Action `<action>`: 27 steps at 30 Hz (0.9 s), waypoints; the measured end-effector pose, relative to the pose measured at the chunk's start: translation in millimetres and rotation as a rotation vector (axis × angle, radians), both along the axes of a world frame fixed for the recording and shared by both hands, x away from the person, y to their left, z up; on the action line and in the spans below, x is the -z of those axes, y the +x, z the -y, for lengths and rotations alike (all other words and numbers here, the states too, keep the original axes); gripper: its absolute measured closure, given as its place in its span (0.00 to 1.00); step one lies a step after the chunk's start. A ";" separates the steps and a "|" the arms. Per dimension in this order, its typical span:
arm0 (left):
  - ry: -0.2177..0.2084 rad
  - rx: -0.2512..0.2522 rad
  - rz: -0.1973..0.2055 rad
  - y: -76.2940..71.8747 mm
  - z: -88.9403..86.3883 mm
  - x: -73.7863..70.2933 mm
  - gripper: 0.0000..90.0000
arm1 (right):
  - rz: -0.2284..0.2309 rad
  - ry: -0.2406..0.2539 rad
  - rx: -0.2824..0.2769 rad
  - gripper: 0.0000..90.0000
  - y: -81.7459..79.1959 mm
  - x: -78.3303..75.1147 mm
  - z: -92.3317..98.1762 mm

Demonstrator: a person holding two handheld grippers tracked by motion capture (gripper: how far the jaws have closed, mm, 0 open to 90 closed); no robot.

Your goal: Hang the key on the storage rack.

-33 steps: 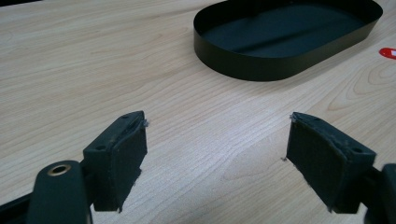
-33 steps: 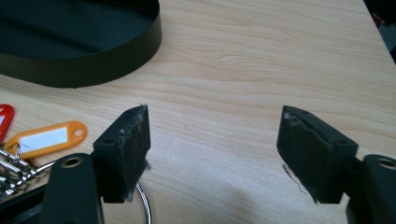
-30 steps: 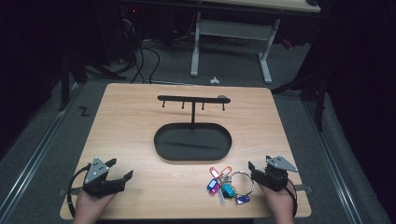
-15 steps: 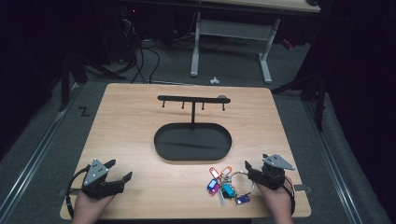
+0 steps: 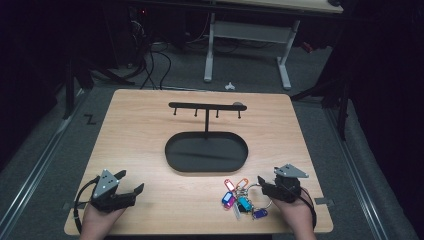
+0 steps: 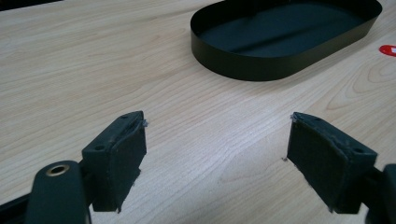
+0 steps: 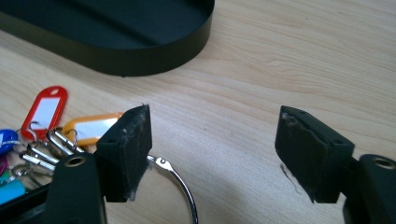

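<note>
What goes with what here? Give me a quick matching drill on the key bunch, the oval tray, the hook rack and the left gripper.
1 key bunch
2 oval tray
3 hook rack
4 left gripper

A table's near left, jaws open over bare wood
B rising from the tray
C beside the right gripper
D middle of the table

Pairs: 1-C, 2-D, 3-B, 4-A

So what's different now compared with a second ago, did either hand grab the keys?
Not yet. The right tongs have edged a little toward the key bunch, their jaws just closing slightly, still open around the big metal ring without pressing it. The left tongs stayed open in place, and the key bunch, black oval tray and hook stand have not moved.
</note>
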State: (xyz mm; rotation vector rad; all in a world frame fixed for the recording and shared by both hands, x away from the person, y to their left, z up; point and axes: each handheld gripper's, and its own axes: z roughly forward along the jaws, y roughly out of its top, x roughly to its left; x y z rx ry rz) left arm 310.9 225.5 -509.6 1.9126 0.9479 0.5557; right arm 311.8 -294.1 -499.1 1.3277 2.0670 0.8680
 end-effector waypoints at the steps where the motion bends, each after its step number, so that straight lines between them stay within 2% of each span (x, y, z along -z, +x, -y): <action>1: 0.004 0.001 0.001 0.8 1.3 -0.1 0.22 | -0.014 -0.003 -0.005 0.33 1.0 -1.0 0.2; 8: 0.003 0.006 0.008 4.8 5.0 -1.2 0.21 | -0.162 -0.049 -0.073 0.36 8.9 -11.5 2.8; 13: 0.001 0.018 0.009 4.9 6.6 -1.9 0.21 | -0.251 -0.090 -0.129 0.40 12.7 -13.2 0.8; 15: 0.002 0.021 0.008 5.1 7.5 -1.7 0.21 | -0.301 -0.103 -0.146 0.40 15.0 -14.1 -1.1; 16: 0.003 0.023 0.008 5.2 7.8 -1.7 0.21 | -0.333 -0.115 -0.153 0.41 16.7 -14.6 -2.4; 18: 0.002 0.028 0.006 5.2 8.8 -1.6 0.21 | -0.394 -0.170 -0.187 0.43 20.6 -15.2 -6.3; 19: 0.004 0.030 0.006 5.1 9.3 -1.7 0.21 | -0.394 -0.170 -0.187 0.43 20.6 -15.2 -6.3; 23: -0.011 0.044 0.001 4.8 10.2 -2.1 0.21 | -0.466 -0.257 -0.238 0.41 27.8 -16.2 -14.4; 27: -0.022 0.053 -0.005 4.4 9.6 -2.9 0.21 | -0.539 -0.301 -0.272 0.40 36.4 -14.3 -20.1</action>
